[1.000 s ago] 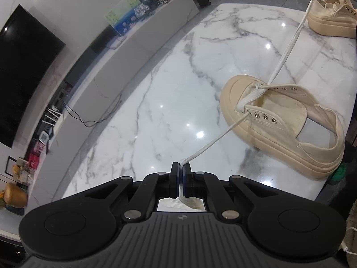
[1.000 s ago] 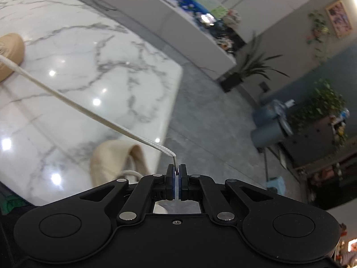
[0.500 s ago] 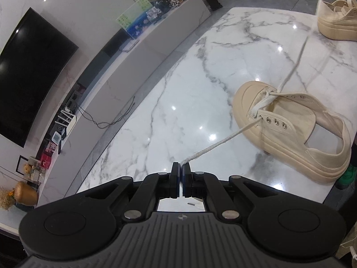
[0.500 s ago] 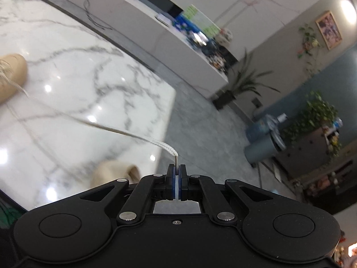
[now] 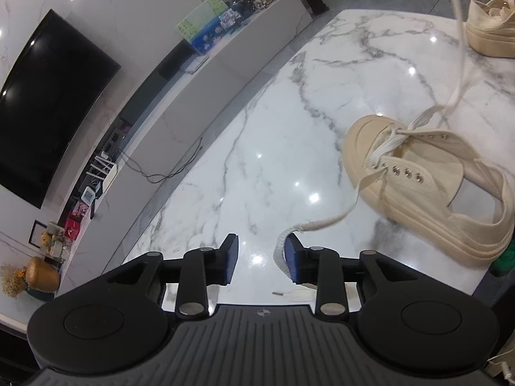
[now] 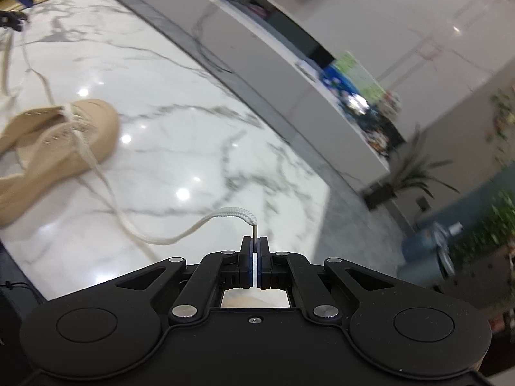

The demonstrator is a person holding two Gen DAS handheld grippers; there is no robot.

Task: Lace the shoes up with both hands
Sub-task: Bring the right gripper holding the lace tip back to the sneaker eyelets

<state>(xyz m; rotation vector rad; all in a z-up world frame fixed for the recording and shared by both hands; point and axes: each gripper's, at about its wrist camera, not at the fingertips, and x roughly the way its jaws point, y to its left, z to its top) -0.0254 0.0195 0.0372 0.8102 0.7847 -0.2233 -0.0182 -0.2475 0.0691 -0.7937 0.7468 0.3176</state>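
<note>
Left wrist view: the left tool (image 5: 261, 259) stands wide open, holding nothing; one end of the white lace (image 5: 325, 223) droops slack just beside its right finger (image 5: 291, 257) and trails onto the marble worktop (image 5: 257, 160). That lace runs back to the front eyelets of the beige shoe (image 5: 428, 186), which lies on the worktop beyond the tool. A second beige shoe (image 5: 489, 29) sits well beyond the first, near the worktop's far edge. In the right wrist view, the right tool (image 6: 255, 247) is closed on the lace's tip (image 6: 254, 230); the lace curves slack back to the shoe. No brand or writing can be read anywhere.
</note>
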